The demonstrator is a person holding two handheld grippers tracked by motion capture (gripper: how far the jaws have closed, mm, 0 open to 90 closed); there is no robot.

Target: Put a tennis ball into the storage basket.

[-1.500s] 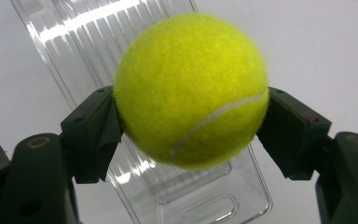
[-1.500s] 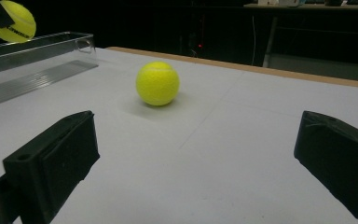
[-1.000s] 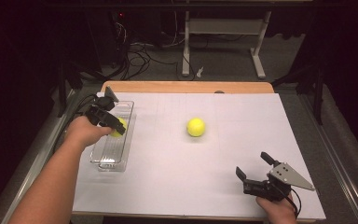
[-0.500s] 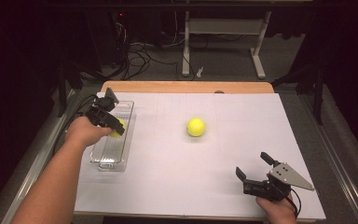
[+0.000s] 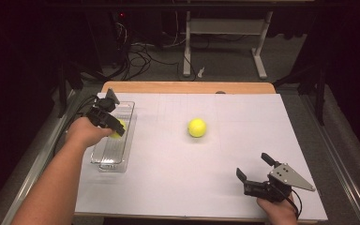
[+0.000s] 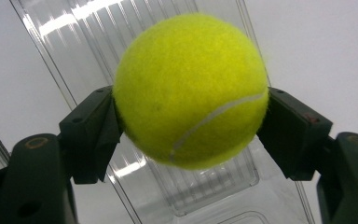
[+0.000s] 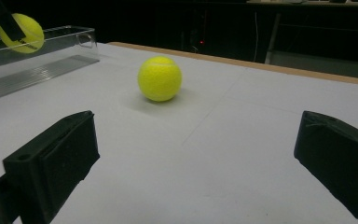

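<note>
My left gripper is shut on a yellow tennis ball, both pads pressed on its sides. It hangs over the clear plastic tray at the table's left; the tray's ribbed floor shows beneath the ball. A second yellow ball rests on the white table sheet near the middle, also seen as the ball ahead of my right gripper. That right gripper stands open near the front right edge, jaws wide, nothing between them.
The white sheet covers the wooden table, whose back edge shows. Beyond it lie cables and a desk frame on a dark floor. Metal rails run along both table sides.
</note>
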